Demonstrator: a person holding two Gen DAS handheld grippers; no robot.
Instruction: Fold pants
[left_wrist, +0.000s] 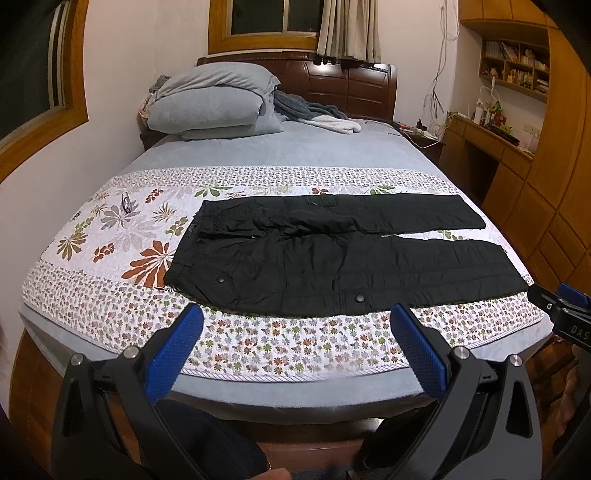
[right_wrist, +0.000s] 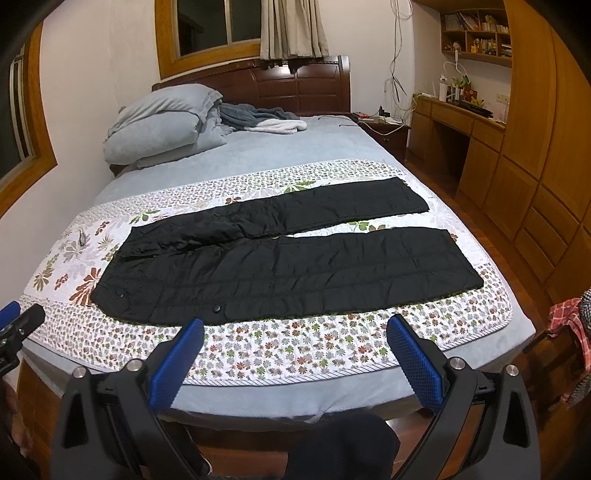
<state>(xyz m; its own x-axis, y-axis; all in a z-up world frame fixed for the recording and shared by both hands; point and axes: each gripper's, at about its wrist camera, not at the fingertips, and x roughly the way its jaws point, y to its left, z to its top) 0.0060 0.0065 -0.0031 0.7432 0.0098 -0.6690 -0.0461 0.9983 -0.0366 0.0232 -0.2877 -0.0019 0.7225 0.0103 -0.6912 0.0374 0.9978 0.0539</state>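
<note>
Pants (left_wrist: 332, 258) lie flat across the flowery quilt (left_wrist: 258, 343) on the bed, legs apart. They look soft, puffy and light. My left tool (left_wrist: 295, 325) and right tool (right_wrist: 295, 328) hang wide apart, empty. I would pinch the waist and a leg end.

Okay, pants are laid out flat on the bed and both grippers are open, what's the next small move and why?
Probably lower both grippers to the near leg's edge: the left gripper near the waist, the right gripper toward the cuff. The black pants lie flat and unfolded on the floral quilt, and both open grippers hover short of them, holding nothing.
</note>
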